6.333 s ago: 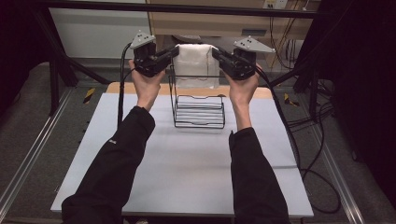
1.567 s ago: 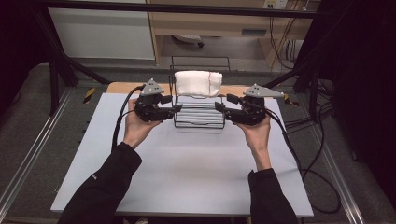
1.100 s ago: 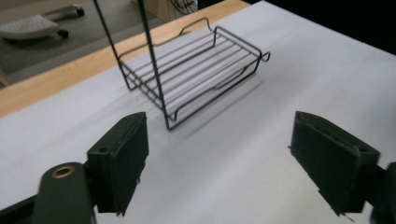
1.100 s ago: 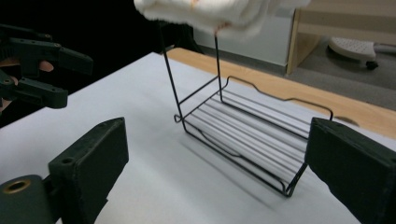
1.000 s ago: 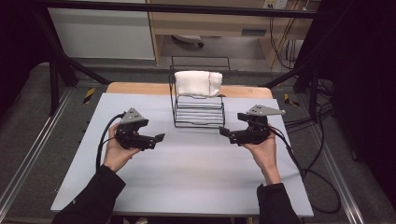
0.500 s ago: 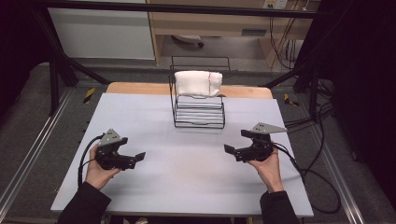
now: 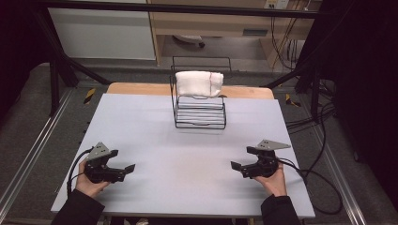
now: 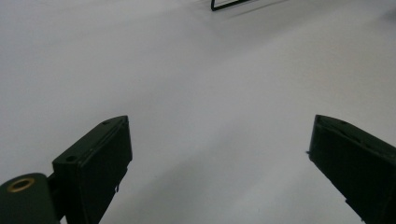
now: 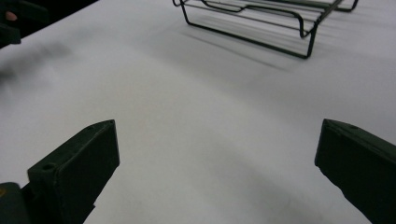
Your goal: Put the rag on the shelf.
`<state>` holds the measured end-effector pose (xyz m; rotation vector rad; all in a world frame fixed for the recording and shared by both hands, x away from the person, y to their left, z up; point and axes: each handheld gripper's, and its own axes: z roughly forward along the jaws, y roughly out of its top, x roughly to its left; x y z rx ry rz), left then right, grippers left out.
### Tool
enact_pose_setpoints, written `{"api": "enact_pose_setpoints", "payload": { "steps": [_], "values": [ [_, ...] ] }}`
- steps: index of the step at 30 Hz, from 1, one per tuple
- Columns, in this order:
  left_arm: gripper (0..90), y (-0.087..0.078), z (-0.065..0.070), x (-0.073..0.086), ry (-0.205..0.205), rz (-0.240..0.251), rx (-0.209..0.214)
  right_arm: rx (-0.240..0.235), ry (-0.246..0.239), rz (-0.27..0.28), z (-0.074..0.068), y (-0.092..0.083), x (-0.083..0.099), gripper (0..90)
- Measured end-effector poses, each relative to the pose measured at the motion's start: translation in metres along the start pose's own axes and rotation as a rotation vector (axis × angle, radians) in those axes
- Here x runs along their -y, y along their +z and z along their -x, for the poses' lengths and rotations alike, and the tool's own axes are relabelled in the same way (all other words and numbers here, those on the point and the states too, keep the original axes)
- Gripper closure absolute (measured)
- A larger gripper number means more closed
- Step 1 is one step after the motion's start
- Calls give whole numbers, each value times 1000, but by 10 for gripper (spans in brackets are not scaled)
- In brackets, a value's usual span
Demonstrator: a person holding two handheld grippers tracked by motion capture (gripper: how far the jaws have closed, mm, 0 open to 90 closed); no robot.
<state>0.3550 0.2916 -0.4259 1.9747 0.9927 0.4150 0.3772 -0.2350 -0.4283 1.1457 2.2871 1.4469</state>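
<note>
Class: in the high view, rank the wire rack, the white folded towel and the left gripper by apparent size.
1. wire rack
2. white folded towel
3. left gripper, though it looks close to the towel and sits nearer the camera, so that order is unsure.

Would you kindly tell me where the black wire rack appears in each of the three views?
High view: the wire rack stands upper centre on the white table, a folded white towel over its top.
Left gripper view: a base corner shows at the top edge.
Right gripper view: its base spans the upper right.
Shared landmark: the white table.
</note>
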Motion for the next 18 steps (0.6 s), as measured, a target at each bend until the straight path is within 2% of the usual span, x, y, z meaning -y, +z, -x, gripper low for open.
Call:
{"api": "enact_pose_setpoints", "payload": {
  "steps": [8, 13, 18],
  "values": [
    [63, 3, 2, 9, 37, -28, 4, 9, 19, -13, 8, -8, 19, 4],
    [64, 3, 2, 12, 29, -33, 9, 10, 33, -13, 9, -11, 23, 7],
    [64, 3, 1, 13, 16, -27, 9, 11, 25, -20, 9, -10, 24, 7]
  ]
}}
